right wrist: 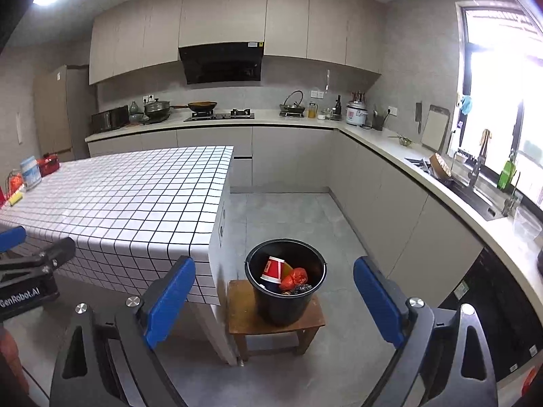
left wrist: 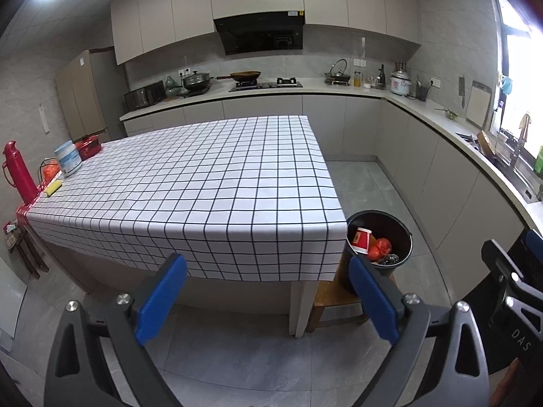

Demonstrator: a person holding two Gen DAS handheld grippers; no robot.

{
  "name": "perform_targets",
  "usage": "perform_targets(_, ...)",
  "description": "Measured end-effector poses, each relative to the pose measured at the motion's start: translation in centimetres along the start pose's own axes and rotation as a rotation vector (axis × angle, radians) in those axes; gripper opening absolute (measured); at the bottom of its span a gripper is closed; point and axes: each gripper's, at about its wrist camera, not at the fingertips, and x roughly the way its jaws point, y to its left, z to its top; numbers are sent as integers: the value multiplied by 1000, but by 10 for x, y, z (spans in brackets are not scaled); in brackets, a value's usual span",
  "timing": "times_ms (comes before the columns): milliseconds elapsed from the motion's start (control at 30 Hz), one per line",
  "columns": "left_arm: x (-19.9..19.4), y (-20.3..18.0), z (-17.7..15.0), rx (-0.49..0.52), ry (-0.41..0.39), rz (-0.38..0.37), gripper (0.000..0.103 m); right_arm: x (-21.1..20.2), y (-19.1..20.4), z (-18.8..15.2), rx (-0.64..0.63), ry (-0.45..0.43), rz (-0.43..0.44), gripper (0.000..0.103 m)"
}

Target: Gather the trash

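Observation:
A black bucket (right wrist: 288, 308) stands on a low wooden stool (right wrist: 239, 318) beside the table's near corner. Inside it lie a red and white paper cup (right wrist: 273, 268), a crumpled orange-red bag (right wrist: 294, 277) and some dark scraps. In the left wrist view the same bucket (left wrist: 404, 237) shows past the table corner. My left gripper (left wrist: 268, 300) is open and empty, held back from the checked tablecloth (left wrist: 190, 183). My right gripper (right wrist: 274, 300) is open and empty too, hanging short of the bucket. Each gripper shows at the edge of the other's view.
At the table's far left stand a red thermos (left wrist: 18, 173), a white tub (left wrist: 69, 157), a red box (left wrist: 89, 146) and a yellow sponge (left wrist: 54, 188). An L-shaped kitchen counter (right wrist: 441, 179) with stove, pots and sink runs along the back and right walls. Grey tiled floor lies between.

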Motion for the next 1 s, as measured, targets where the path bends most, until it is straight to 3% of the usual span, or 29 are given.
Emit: perform_targets(1000, 7, -40, -5, 13, 79, -64, 99, 14, -24, -6, 23, 45, 18, 96)
